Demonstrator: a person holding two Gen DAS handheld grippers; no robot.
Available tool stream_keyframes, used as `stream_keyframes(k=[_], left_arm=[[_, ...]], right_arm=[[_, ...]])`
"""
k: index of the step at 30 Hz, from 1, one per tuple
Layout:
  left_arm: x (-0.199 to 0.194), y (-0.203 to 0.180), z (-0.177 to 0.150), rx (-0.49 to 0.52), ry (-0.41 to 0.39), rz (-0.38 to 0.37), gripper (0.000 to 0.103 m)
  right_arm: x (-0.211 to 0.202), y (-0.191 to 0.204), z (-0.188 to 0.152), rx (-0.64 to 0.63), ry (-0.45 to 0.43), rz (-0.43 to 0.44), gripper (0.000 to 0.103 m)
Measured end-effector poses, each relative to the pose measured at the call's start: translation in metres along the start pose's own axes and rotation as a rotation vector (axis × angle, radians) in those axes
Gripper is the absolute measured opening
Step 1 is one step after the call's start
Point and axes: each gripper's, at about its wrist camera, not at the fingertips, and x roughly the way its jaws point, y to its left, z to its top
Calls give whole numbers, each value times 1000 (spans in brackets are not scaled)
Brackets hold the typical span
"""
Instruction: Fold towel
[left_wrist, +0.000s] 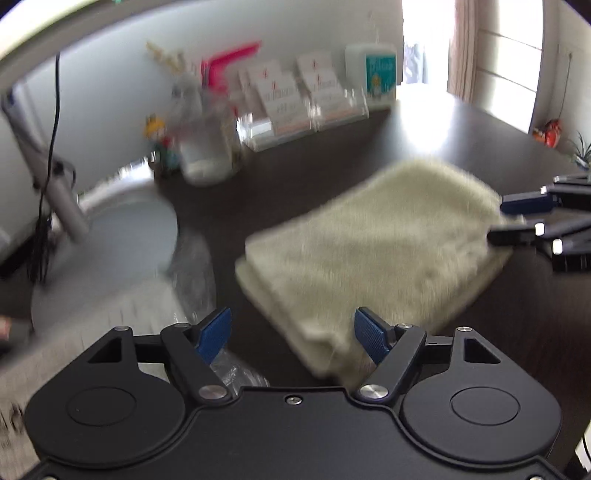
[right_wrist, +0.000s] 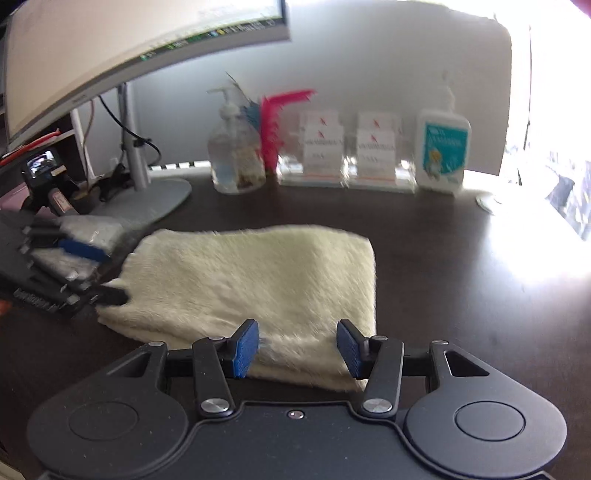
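Observation:
A cream, fluffy towel (left_wrist: 369, 240) (right_wrist: 258, 273) lies folded in layers on the dark table (right_wrist: 443, 295). In the left wrist view my left gripper (left_wrist: 293, 338) is open beside the towel's near corner, and its right pad (left_wrist: 371, 339) stands against that corner. The right wrist view shows the same gripper (right_wrist: 98, 273) at the towel's left edge. My right gripper (right_wrist: 298, 349) is open over the towel's near edge, with pile showing between the pads but nothing pinched. From the left wrist view this right gripper (left_wrist: 517, 219) sits at the towel's far right corner.
A monitor (right_wrist: 110, 48) on a grey stand base (right_wrist: 155, 199) (left_wrist: 122, 236) is at the left. Along the back wall stand a sanitiser pump bottle (right_wrist: 231, 155), a pink feather (right_wrist: 280, 110), clear card holders (right_wrist: 325, 151) and a white bottle with a teal label (right_wrist: 441, 151). Crinkled plastic wrap (left_wrist: 195, 266) lies left of the towel.

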Motion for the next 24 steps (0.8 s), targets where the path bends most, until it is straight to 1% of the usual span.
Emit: stream_keyframes(k=[1, 3, 5, 7, 8, 9, 10, 11, 13, 15, 19, 20, 21, 23, 24], left_arm=[[-4, 0, 0, -21, 2, -7, 77], [-25, 2, 1, -87, -62, 11, 77], [-37, -1, 6, -117, -119, 1, 77], [-40, -9, 13, -130, -149, -18, 77], [-36, -15, 14, -130, -153, -12, 77], [-31, -22, 15, -130, -156, -5, 77], [-27, -28, 16, -130, -159, 1, 77], [-15, -37, 15, -112, -131, -1, 77], [1, -52, 10, -87, -90, 35, 77], [7, -58, 5, -67, -101, 55, 78], [14, -64, 6, -72, -124, 65, 81], [15, -66, 7, -58, -131, 72, 84], [15, -66, 7, -62, -130, 76, 85], [12, -65, 7, -72, -138, 87, 85], [8, -65, 7, -78, -147, 94, 85]], right_arm=[[-3, -1, -2, 0, -12, 7, 46], [-8, 2, 2, -5, -48, 19, 46], [-12, 4, 5, -20, -86, 35, 46], [-11, 6, 11, -42, -120, 55, 50], [-10, 7, 14, -50, -133, 63, 53], [-6, 9, 17, -61, -139, 70, 53], [1, 10, 18, -80, -122, 71, 53], [8, 10, 17, -95, -95, 63, 53], [21, 4, 8, -110, -7, 26, 52], [19, -3, -2, -112, -8, 27, 51], [9, -10, -6, -65, 3, 9, 51], [7, -10, -6, -60, 4, 1, 51], [6, -11, -7, -55, 2, -6, 52], [-1, -10, -4, -43, -40, 2, 52], [-4, -9, -2, -40, -68, 12, 55]])
